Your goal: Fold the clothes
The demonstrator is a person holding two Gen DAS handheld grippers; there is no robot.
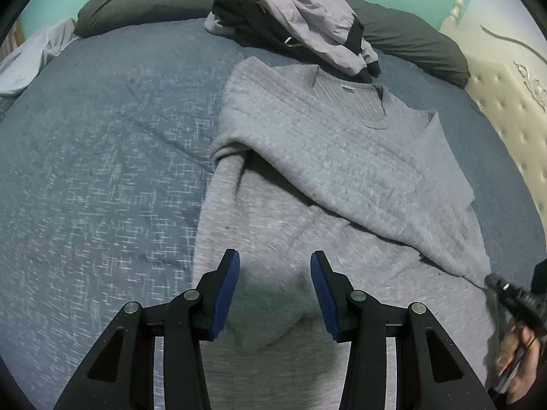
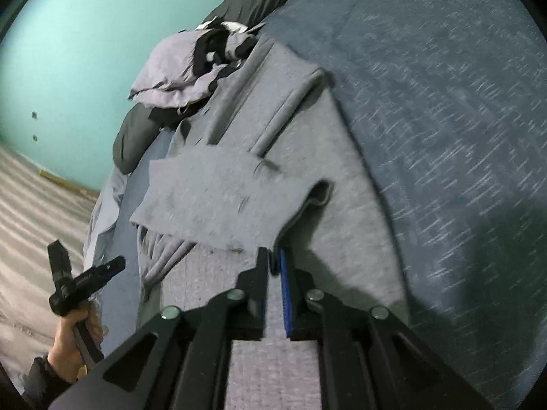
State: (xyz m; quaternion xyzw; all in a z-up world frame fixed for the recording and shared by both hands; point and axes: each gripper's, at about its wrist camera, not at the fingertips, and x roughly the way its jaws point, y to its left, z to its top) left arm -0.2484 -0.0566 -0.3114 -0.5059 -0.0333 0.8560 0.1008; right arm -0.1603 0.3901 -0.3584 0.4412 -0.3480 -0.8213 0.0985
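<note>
Lying on bed: grey sweater (image 1: 342, 157) spread over the blue bedspread (image 1: 102, 171), one sleeve folded across its body
Right gripper (image 2: 275, 261): jaws pressed together — pinching the sweater's edge
Left gripper (image 1: 275, 266): jaws spread, hovering above the sweater's lower part — holding nothing
Behind collar: crumpled lilac-and-black jacket (image 1: 301, 24), against dark pillows (image 1: 143, 0)

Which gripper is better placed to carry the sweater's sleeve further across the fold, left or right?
Right. The right gripper is already shut on the grey sweater sleeve's edge, while the left gripper hangs open above the body, holding nothing.
</note>
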